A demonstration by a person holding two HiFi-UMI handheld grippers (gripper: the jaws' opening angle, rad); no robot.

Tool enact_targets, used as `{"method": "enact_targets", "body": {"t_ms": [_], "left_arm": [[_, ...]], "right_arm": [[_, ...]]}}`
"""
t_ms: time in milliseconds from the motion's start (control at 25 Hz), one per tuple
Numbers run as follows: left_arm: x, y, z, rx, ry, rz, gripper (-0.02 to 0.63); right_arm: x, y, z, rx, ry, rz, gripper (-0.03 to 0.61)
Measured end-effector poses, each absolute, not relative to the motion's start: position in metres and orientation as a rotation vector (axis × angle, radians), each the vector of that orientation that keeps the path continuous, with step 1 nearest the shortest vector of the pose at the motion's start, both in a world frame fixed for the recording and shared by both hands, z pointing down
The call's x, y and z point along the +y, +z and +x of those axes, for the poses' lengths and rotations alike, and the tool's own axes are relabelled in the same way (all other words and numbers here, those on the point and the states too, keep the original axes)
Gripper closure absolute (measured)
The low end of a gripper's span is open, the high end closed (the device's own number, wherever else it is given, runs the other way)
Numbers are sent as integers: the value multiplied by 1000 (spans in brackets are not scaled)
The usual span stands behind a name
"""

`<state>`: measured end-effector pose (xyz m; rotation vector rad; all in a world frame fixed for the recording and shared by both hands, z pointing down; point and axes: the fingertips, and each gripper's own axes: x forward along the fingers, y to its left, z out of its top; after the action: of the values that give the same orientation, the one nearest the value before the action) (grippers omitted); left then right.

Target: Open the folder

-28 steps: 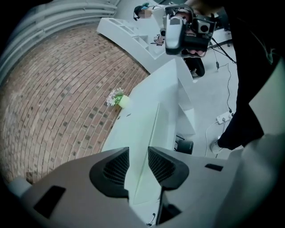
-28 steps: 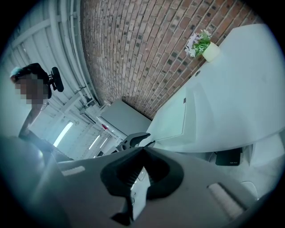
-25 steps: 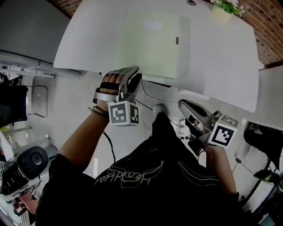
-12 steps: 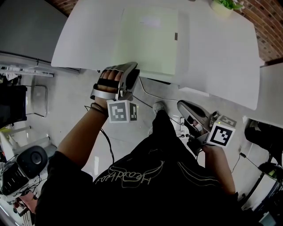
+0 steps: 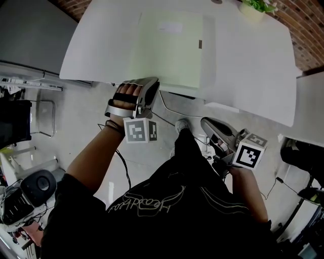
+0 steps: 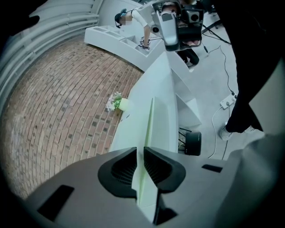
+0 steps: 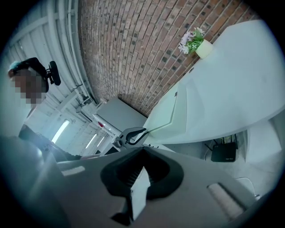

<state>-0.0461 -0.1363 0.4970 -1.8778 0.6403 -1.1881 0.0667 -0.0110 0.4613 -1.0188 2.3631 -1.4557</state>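
A pale green folder [image 5: 169, 48] lies shut on the white table [image 5: 248, 71], its near edge by the table's front edge. My left gripper [image 5: 150, 86] is at the folder's near left corner. In the left gripper view its jaws [image 6: 140, 156] are closing, and the folder's thin edge [image 6: 149, 120] runs between the pads, with a sliver of room beside it. My right gripper [image 5: 206, 123] hangs below and in front of the table, away from the folder. Its jaws [image 7: 141, 164] are shut with nothing in them. The right gripper view shows the folder [image 7: 171, 116] from the side.
A small potted plant [image 5: 258, 7] stands at the table's far right by the brick wall. A black box [image 6: 193, 143] and cables lie on the floor under the table. A chair and equipment stand at the left.
The left gripper's jaws have drawn closer together round the folder's edge, and the gripper has rolled slightly. The right gripper has hardly moved.
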Motion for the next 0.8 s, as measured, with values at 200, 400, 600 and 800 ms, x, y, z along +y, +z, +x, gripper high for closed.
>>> {"method": "enact_targets", "body": {"t_ms": [200, 400, 600, 800], "left_arm": [[-135, 497, -47, 612, -1209, -1875, 590], [-135, 495, -47, 607, -1227, -1905, 595], [-135, 489, -48, 602, -1242, -1948, 597], [-133, 486, -49, 585, -1266, -1985, 597]], "right_arm": [[-20, 461, 65, 2372, -1450, -1016, 584], [-35, 463, 61, 2381, -1459, -1012, 584], [-51, 465, 58, 2447, -1429, -1049, 584], [-65, 469, 53, 2526, -1383, -1084, 584]]}}
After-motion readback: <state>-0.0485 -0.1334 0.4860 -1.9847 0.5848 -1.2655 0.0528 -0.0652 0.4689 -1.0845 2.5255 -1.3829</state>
